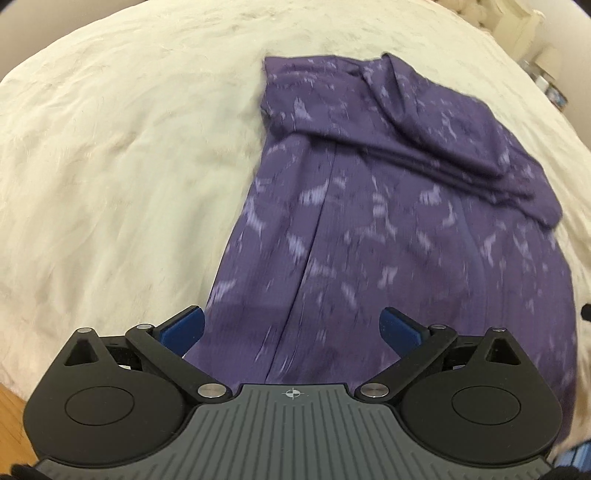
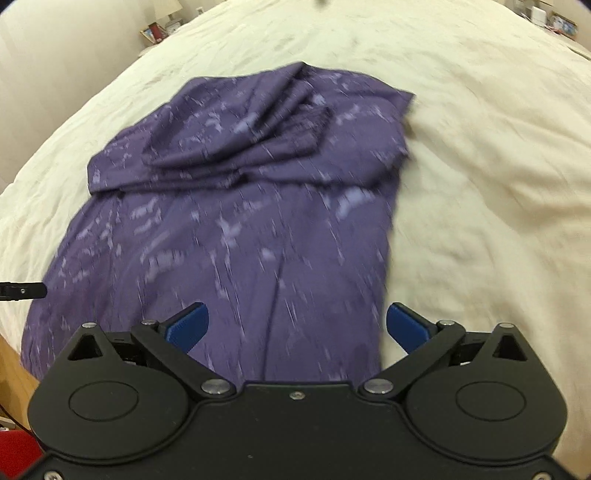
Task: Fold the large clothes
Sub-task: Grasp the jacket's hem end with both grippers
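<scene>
A large purple garment with a pale print (image 1: 388, 221) lies spread on a cream bedcover (image 1: 110, 166). Its far part is folded back over itself in loose layers. My left gripper (image 1: 293, 325) is open and empty, hovering over the garment's near left edge. In the right wrist view the same garment (image 2: 240, 221) lies lengthwise, with the folded layers at the far end. My right gripper (image 2: 297, 321) is open and empty over the garment's near right edge. The tip of the left gripper shows at the left border (image 2: 22, 290).
The cream bedcover (image 2: 480, 184) fills most of both views. A wooden floor shows at the lower left (image 1: 11, 417). A lamp and picture frames stand by the wall beyond the bed (image 2: 162, 22). A red object sits at the bottom left (image 2: 14, 454).
</scene>
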